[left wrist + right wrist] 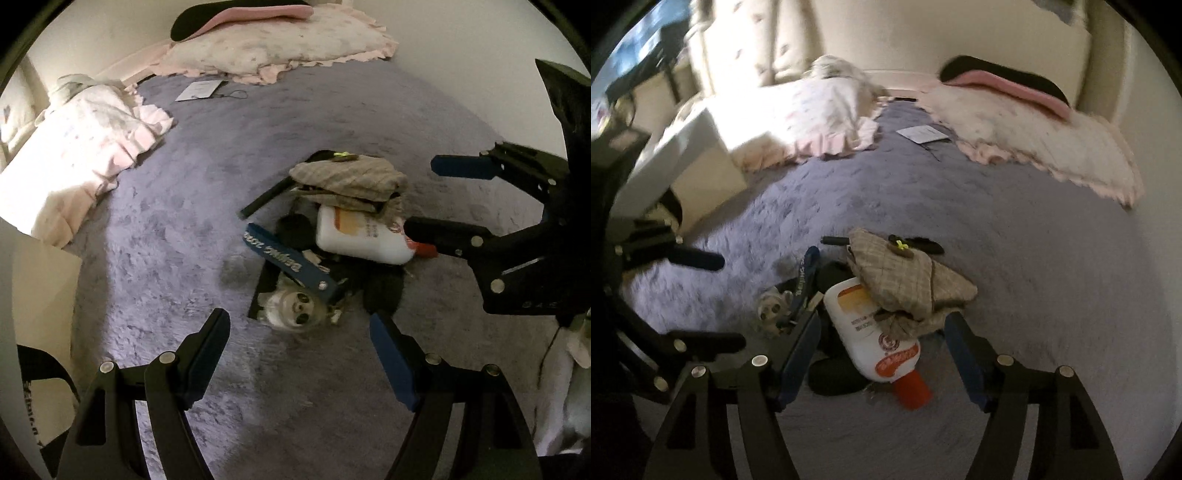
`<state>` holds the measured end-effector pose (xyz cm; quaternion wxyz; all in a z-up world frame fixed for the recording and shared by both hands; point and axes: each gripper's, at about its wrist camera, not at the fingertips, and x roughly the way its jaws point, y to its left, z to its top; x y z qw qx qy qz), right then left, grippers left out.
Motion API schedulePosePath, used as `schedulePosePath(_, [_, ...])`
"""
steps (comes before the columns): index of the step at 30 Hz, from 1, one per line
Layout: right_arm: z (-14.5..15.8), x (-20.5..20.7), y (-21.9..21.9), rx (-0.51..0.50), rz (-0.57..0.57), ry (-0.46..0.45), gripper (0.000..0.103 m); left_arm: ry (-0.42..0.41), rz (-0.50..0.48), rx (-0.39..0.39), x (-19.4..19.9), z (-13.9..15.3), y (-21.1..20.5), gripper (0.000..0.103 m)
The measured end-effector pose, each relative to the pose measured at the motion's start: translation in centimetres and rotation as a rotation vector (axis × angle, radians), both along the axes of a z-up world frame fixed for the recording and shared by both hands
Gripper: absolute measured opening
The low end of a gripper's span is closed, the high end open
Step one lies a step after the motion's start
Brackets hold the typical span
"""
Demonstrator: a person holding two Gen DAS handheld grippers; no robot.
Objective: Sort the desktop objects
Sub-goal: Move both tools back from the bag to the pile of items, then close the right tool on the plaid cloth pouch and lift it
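Both grippers hung empty with jaws spread wide: the left gripper (299, 332) below the pile, the right gripper (882, 343) straddling the white plastic bottle with the orange cap (871, 332). At its 12 o'clock, a folded beige checked cloth (905, 280) overlapped the bottle. Lifting the bottle would likely drag the cloth and scatter the heap across the purple shaggy blanket (1034, 295).

Both cameras look down and forward over a bed covered by a purple blanket (184, 240). The left wrist view faces the heap around the white bottle (360, 238) from one side — the right wrist view from nearer — and each shows the other tool.
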<state>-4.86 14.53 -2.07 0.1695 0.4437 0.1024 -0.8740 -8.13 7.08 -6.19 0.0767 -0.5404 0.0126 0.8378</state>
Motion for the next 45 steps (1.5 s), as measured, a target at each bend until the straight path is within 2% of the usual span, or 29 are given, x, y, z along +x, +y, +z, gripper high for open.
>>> schedulePosePath(4, [-1.2,-0.7,-0.8,0.102,0.083,0.026,0.067,0.006,0.014,-0.004,0.0,-0.6,-0.7,0.078])
schedulePosePath(9, [-2.6,-1.9,-1.7,0.219,0.166,0.060,0.067,0.009,0.017,-0.060,-0.1,-1.5,-1.4,0.078])
schedulePosePath(16, [-4.7,-4.3,-2.2,0.258,0.176,0.017,0.066,0.049,0.015,-0.059,-0.1,-0.8,-1.8,0.078])
schedulePosePath(23, [-5.1,-6.5,-1.2,0.204,0.091,-0.056,0.065,0.062,0.003,-0.062,0.0,-0.2,-1.4,0.078])
schedulePosePath(25, [-5.1,-6.8,-0.8,0.163,0.060,-0.108,0.038,0.068,0.004,-0.056,0.1,0.1,-1.4,0.078])
schedulePosePath(26, [-5.2,-6.9,-0.7,0.159,0.038,-0.131,0.038,0.069,0.005,-0.054,0.1,0.2,-1.4,0.078])
schedulePosePath(30, [-4.6,-6.3,-0.7,0.130,-0.004,-0.130,0.037,0.077,0.004,-0.056,0.2,0.6,-1.3,0.078])
schedulePosePath(35, [-3.0,-5.5,-0.4,0.042,-0.026,-0.157,0.037,0.090,0.014,-0.052,0.7,1.9,-1.3,0.078])
schedulePosePath(38, [-1.4,-4.4,-1.1,0.019,-0.018,-0.178,0.037,0.107,0.016,-0.048,1.3,3.4,-1.3,0.078])
schedulePosePath(41, [1.5,-3.2,-2.1,-0.011,-0.013,-0.156,0.037,0.121,0.014,-0.069,2.3,5.0,-1.3,0.078])
schedulePosePath(45, [4.9,-2.2,-3.2,-0.040,-0.027,-0.127,0.037,0.136,-0.002,-0.047,3.8,6.7,-1.6,0.078])
